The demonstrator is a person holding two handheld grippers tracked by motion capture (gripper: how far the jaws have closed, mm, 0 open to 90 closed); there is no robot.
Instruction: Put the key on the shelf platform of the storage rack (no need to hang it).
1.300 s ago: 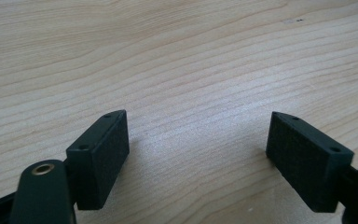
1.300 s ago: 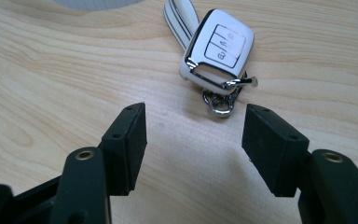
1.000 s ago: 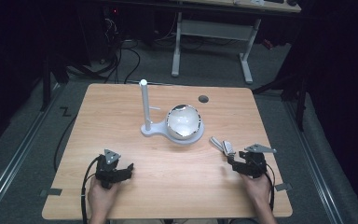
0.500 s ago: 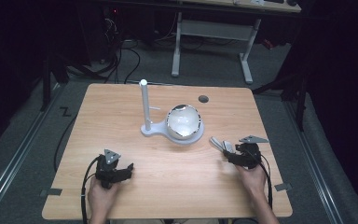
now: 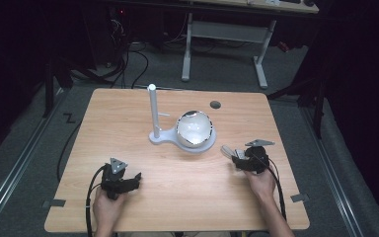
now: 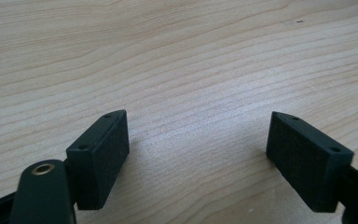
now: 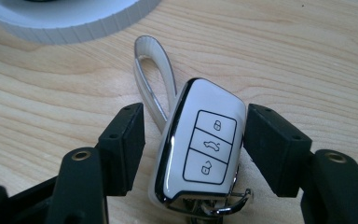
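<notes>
since the earlier frames the right claw (image 5: 237, 159) has been moved forward and inward over the light wooden table (image 5: 128, 113), toward the white car key fob with three outlined buttons and a chrome edge (image 7: 200, 149); the left claw (image 5: 137, 177) has been left where it was, near the front left of the table.

right gripper view: jaws are spread, one on either side of the fob. the right jaw is seen touching or almost touching the fob's edge; a narrow gap is seen at the left jaw. the fob is not yet pinched. it lies flat on the table, buttons up, with a pale strap loop (image 7: 151, 74) extending away from the claw and a metal ring at its near end.

a white round stand base (image 7: 74, 18) is seen just beyond the loop, apart from it. in the high view this base (image 5: 163, 139) carries a shiny silver sphere (image 5: 194, 128) and a white upright post (image 5: 153, 111); the fob (image 5: 228, 150) lies to the right of it.

left gripper view: jaws are spread wide above bare wood, nothing between them.
</notes>
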